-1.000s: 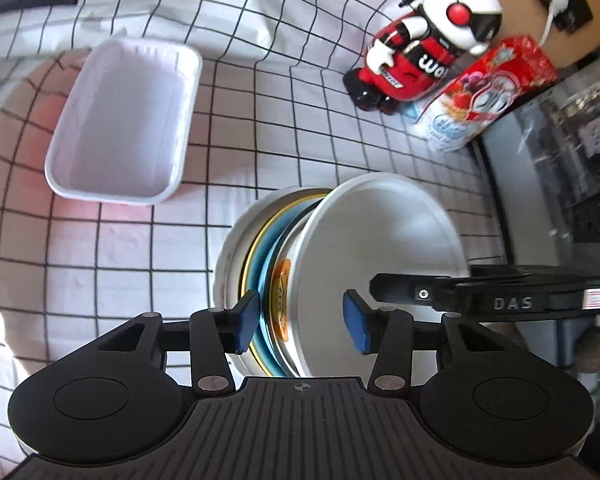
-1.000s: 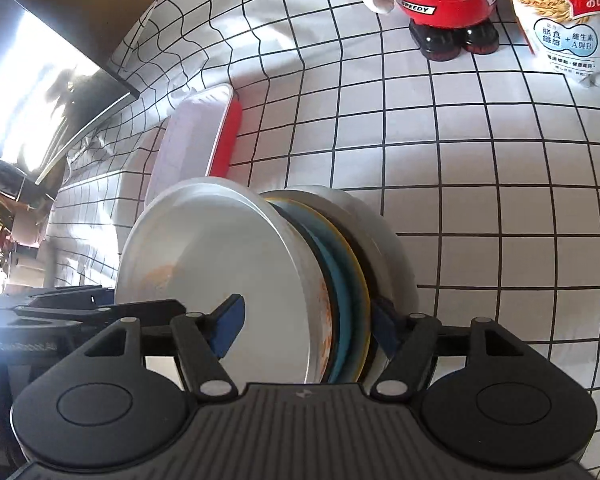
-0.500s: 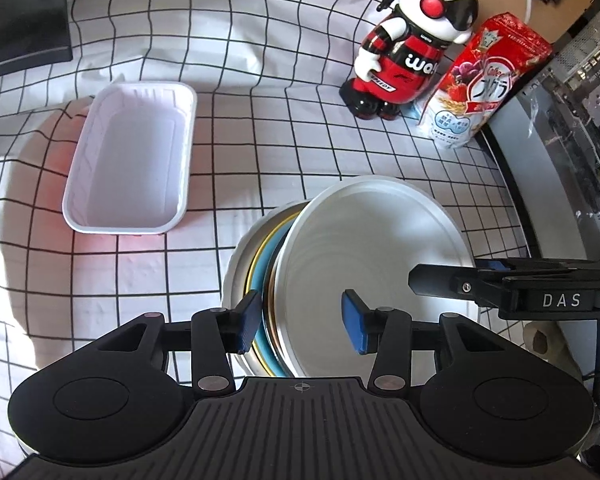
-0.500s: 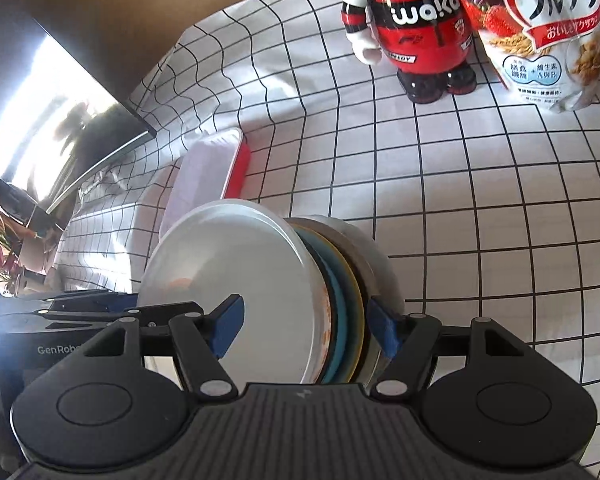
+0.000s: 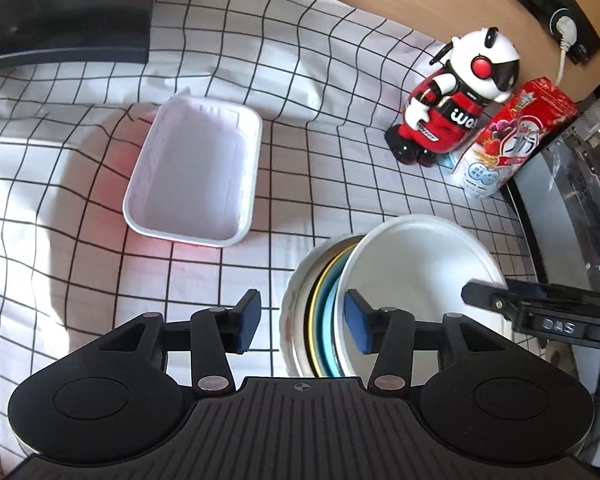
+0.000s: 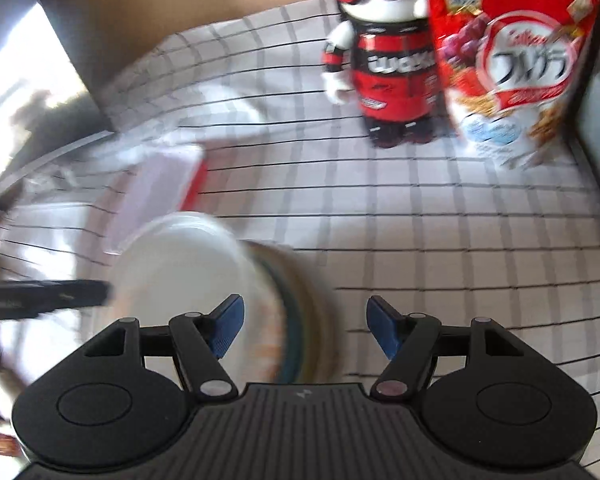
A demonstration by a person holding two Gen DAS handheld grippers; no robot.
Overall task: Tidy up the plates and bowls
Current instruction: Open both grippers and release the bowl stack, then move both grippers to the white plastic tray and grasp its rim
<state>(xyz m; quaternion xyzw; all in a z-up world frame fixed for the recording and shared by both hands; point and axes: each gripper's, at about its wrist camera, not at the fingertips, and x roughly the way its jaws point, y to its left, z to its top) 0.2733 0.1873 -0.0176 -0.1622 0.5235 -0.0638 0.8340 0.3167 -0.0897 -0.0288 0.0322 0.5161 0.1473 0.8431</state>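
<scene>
A stack of plates (image 5: 320, 320) stands on edge: white outer plates with a yellow and a blue one between, and a large white plate (image 5: 416, 272) on the right side. It also shows blurred in the right wrist view (image 6: 228, 300). My left gripper (image 5: 300, 326) is open, its jaws on either side of the stack's rims without touching. My right gripper (image 6: 304, 332) is open, its jaws wide on either side of the stack. The right gripper's arm (image 5: 540, 312) shows at the stack's right in the left wrist view.
A white rectangular tray (image 5: 196, 176) lies on the checked cloth (image 5: 60, 200) to the left. A red and white robot toy (image 5: 452, 100) and a red cereal bag (image 5: 508, 136) stand at the back right. A dark monitor (image 5: 60, 8) is at the back left.
Both grippers have opened wider and pulled back and up from the plate stack. The right wrist view is blurred by motion.
</scene>
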